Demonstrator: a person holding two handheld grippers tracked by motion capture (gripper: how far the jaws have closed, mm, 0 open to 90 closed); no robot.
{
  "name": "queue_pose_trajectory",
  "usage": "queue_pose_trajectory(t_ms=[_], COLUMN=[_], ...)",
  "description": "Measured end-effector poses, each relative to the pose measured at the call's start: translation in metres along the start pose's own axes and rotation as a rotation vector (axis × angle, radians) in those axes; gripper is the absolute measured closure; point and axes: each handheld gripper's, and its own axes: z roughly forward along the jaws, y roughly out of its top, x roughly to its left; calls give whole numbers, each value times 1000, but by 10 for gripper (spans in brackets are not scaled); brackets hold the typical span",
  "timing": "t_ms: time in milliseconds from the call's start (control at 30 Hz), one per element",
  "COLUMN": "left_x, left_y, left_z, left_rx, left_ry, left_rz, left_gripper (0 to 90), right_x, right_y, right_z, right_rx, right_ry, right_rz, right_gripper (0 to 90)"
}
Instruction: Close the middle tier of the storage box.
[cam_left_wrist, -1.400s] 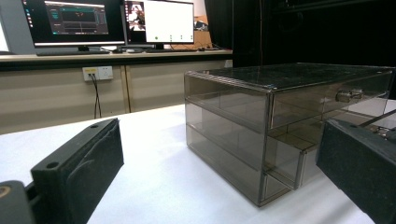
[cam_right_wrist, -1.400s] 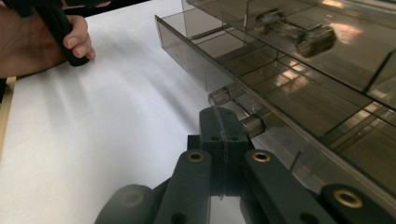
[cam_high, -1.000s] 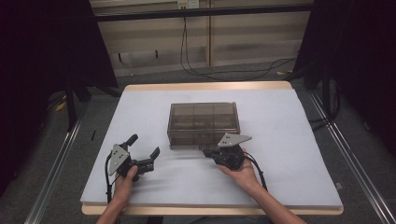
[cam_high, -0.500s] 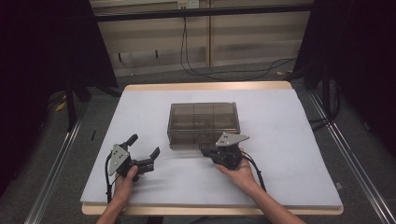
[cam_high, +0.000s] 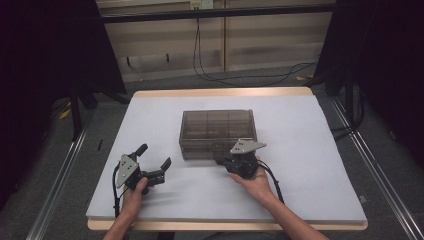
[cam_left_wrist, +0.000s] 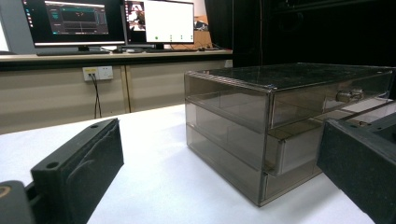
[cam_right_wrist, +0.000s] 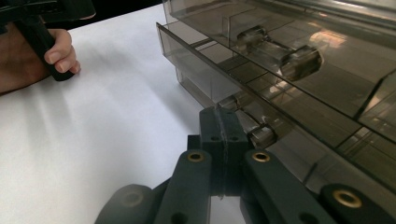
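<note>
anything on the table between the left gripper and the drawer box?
Nothing: in the high view only bare white tabletop separates the left gripper from the drawer box. The left gripper view shows the same open stretch.

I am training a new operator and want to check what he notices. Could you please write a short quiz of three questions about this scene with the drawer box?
1. True or false: the jaws of the left gripper are spread apart and hold nothing.
2. Multiple choice: the right gripper is A) wide open above the drawer box, B) shut, with its tips at the handle of the lower drawer, C) lying on the box's top.
3. Fill in: the box stands on a ____ table cover.

Key
1. True.
2. B; whether the tips pinch the handle or merely touch it cannot be told.
3. White.
</note>
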Motion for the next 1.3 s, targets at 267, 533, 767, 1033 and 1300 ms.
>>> queue_pose_trajectory(t_ms=[267,533,767,1033,1300], left_x=[0,0,0,0,0], left_y=[0,0,0,0,0], left_z=[0,0,0,0,0], left_rx=[0,1,2,0,0], left_ry=[0,-2,-2,0,-1], left_rz=[0,-1,-3,0,-2], left_gripper=[9,9,9,9,9], right_x=[-2,-4,-7,-8,-10], right_y=[-2,-2,-1,-1,-1], right_z=[5,6,3,3,3], right_rx=[4,-1,-16,-15,5], right_ry=[-1,-21,-36,-52,-33], right_rz=[6,8,14,10,12], right_gripper=[900,900,900,900,900])
